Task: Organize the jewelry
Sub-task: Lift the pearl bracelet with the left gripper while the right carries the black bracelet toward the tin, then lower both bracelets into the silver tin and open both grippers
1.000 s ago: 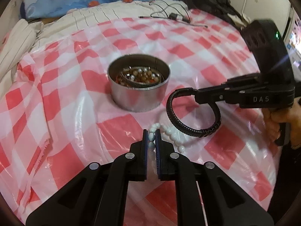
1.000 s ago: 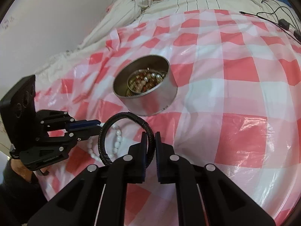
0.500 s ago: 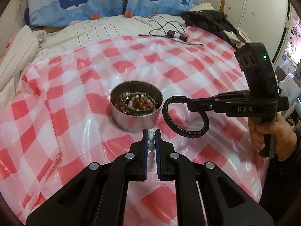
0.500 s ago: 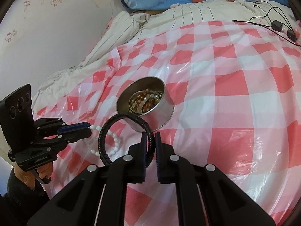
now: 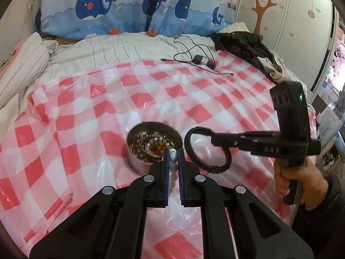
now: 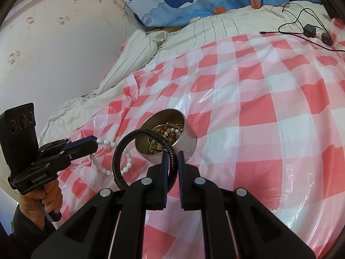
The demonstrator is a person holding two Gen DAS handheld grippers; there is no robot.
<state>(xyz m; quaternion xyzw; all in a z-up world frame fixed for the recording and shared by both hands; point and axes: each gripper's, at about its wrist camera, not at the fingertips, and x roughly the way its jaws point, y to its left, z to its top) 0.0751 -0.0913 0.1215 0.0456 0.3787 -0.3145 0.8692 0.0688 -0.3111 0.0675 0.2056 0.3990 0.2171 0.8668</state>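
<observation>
A round metal tin (image 5: 138,164) holding several beaded bracelets stands on the red-and-white checked cloth; it also shows in the right wrist view (image 6: 189,142). My left gripper (image 5: 173,154) is shut on a white pearl bracelet (image 5: 173,157), which hangs in the air (image 6: 105,142) to the left of the tin. My right gripper (image 6: 172,157) is shut on a black braided bracelet (image 6: 120,151), held above the cloth just beside the tin (image 5: 194,153).
The checked plastic cloth (image 6: 269,129) covers a bed. Black cables and chargers (image 5: 200,60) lie at its far side. Whale-print pillows (image 5: 103,15) and striped bedding (image 5: 28,64) lie behind; dark clothing (image 5: 243,43) is at the far right.
Both grippers have lifted up and away from the cloth with their bracelets. The pearl bracelet left the cloth and now hangs free. The tin has not moved.
</observation>
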